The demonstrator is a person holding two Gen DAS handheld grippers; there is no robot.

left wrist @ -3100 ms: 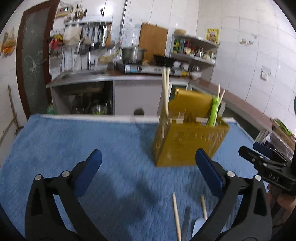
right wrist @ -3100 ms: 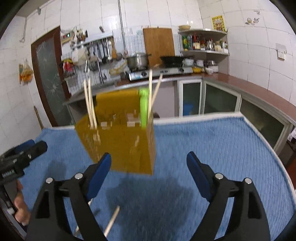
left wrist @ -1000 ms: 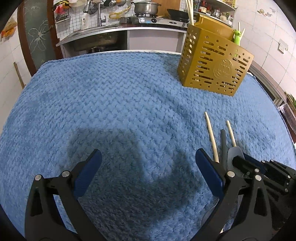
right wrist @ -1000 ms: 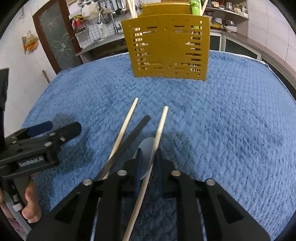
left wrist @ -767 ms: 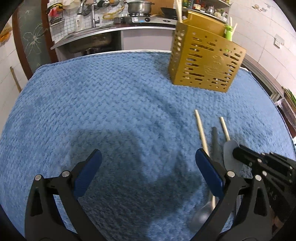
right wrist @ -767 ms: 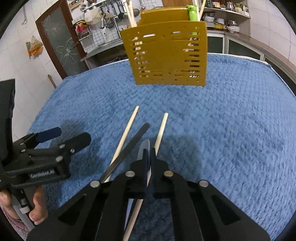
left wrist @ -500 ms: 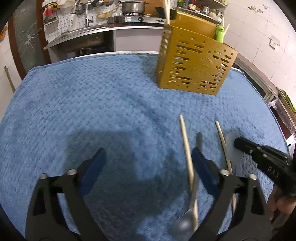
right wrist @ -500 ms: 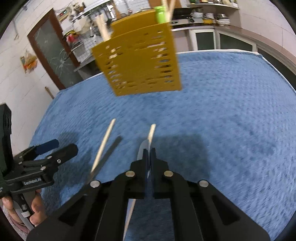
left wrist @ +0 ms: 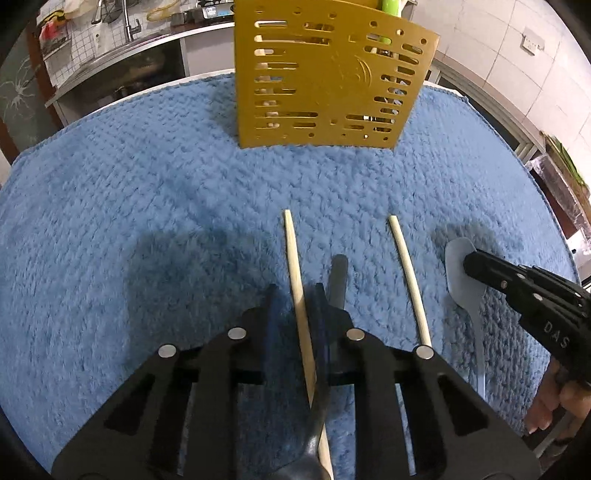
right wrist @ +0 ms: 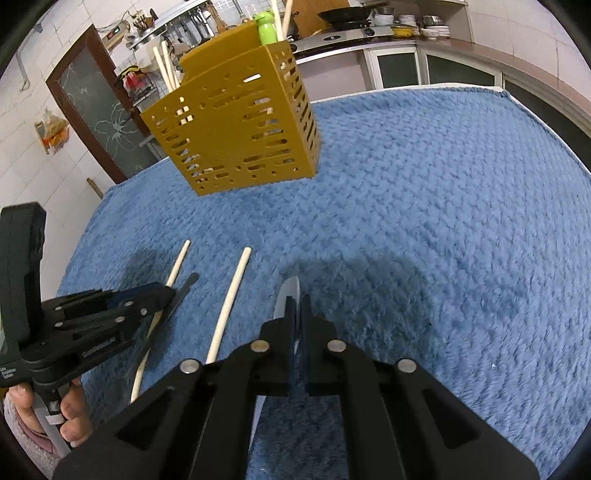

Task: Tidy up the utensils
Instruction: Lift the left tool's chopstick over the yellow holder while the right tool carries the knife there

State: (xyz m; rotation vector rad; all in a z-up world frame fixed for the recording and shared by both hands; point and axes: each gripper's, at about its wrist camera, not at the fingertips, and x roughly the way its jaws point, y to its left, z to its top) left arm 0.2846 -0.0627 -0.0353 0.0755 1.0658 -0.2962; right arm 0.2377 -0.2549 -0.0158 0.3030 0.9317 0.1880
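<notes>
Currently the left gripper (left wrist: 295, 299) points steeply down at the blue towel (left wrist: 147, 192) that covers the work surface. Its jaws are closing and stand narrow, with a wooden chopstick (left wrist: 295, 266) running lengthwise between the blue pads (left wrist: 271, 314). Whether the pads already press on that chopstick cannot be told. A dark-handled utensil (left wrist: 339, 273) lies just beside the chopstick, partly under the right-hand finger of this gripper. A second chopstick (left wrist: 406, 273) lies near it, roughly parallel and apart from both grippers.

The right gripper (right wrist: 298, 306) has its jaws fully closed on a pale grey spoon (right wrist: 286, 295). In the left wrist view the spoon's flat end (left wrist: 452, 258) projects past the fingertips, while its slim stem trails back toward the person's hand (left wrist: 554, 398). In the right wrist view only a narrow sliver of the spoon shows ahead of the pads. A shadow lies on the towel around this gripper; whether the spoon touches the towel cannot be told.

The yellow perforated utensil holder (right wrist: 236, 125) stands upright on the far part of the towel, well apart from both grippers. It contains several chopsticks (right wrist: 164, 68) at one side and a green item (right wrist: 266, 31) at the other. Kitchen counters (right wrist: 406, 40) and tiled walls fill the background.
</notes>
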